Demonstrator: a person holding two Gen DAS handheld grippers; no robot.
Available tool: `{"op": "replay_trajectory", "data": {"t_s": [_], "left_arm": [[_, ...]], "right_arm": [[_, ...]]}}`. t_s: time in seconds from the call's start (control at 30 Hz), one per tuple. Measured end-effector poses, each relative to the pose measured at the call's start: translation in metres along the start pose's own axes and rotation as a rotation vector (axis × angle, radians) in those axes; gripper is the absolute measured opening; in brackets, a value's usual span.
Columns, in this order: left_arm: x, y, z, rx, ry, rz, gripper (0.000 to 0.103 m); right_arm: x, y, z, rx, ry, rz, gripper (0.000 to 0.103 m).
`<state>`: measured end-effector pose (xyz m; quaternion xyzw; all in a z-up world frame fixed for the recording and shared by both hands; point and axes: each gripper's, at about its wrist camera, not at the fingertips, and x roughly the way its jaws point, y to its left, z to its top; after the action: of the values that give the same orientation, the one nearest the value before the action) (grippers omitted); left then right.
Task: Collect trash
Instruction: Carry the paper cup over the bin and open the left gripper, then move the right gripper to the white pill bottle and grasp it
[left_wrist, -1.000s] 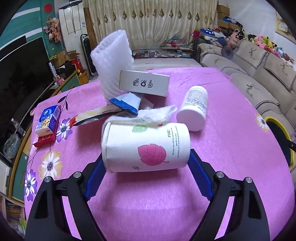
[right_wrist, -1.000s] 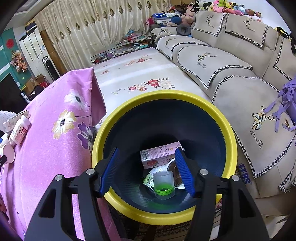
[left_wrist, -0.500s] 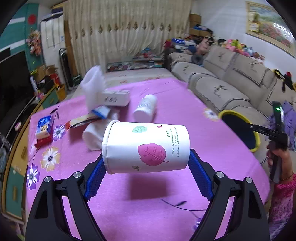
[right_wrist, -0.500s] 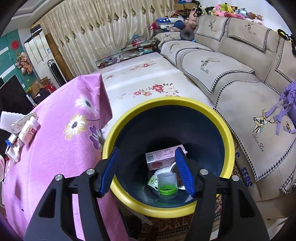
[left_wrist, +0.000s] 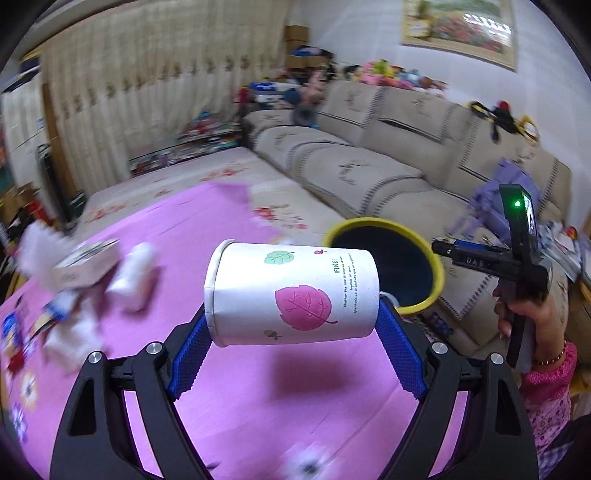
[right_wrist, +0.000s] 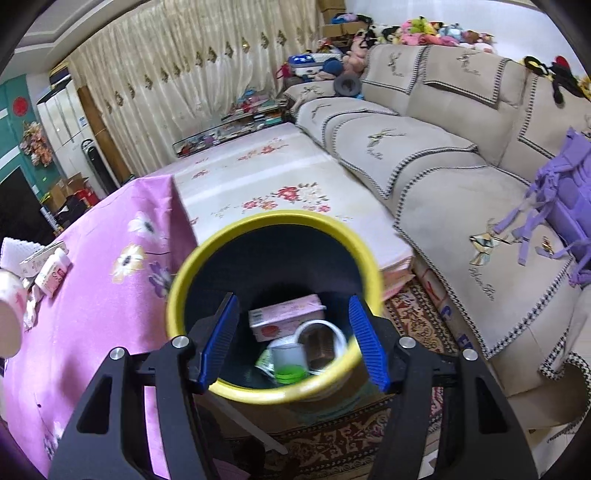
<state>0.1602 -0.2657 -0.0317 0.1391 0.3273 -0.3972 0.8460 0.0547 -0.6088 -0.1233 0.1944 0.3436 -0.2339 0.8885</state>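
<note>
Left tongs (left_wrist: 293, 325) clamp a paper cup (left_wrist: 291, 293) end to end, sideways above the bench (left_wrist: 229, 229). Light, crushable; grip gently. Bin (right_wrist: 273, 306) lies beyond. Right tongs (right_wrist: 293, 341) half-open, empty.

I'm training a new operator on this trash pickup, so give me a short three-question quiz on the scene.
1. True or false: the left gripper holds the white paper cup with a pink leaf lying sideways.
2. What colour is the rim of the dark round bin?
3. The right gripper is: A) empty, B) gripping a box.

Key: 1 true; 2 yellow; 3 A.
</note>
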Motion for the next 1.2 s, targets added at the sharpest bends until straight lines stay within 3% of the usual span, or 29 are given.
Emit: {"op": "replay_trajectory", "data": {"t_s": [0.23,0.43,0.77,0.97,1.2], "left_arm": [[0.065,-0.060,0.034,0.071,0.030,-0.085,0.084],[0.123,-0.092,0.058,0.072,0.081,-0.141,0.084],[0.196,-0.130,0.070,0.103,0.132,-0.138,0.084],[0.188,-0.122,0.070,0.077,0.114,-0.135,0.085],[0.122,-0.069,0.054,0.024,0.025,-0.080,0.089]], "right_arm": [[-0.016,-0.042,-0.007,0.050,-0.016,-0.040,0.059],[-0.019,-0.063,-0.010,0.078,-0.023,-0.047,0.059],[-0.020,-0.083,-0.014,0.110,-0.016,-0.059,0.059],[-0.019,-0.087,-0.014,0.116,-0.015,-0.060,0.059],[-0.016,-0.076,-0.013,0.095,-0.007,-0.046,0.059]]}}
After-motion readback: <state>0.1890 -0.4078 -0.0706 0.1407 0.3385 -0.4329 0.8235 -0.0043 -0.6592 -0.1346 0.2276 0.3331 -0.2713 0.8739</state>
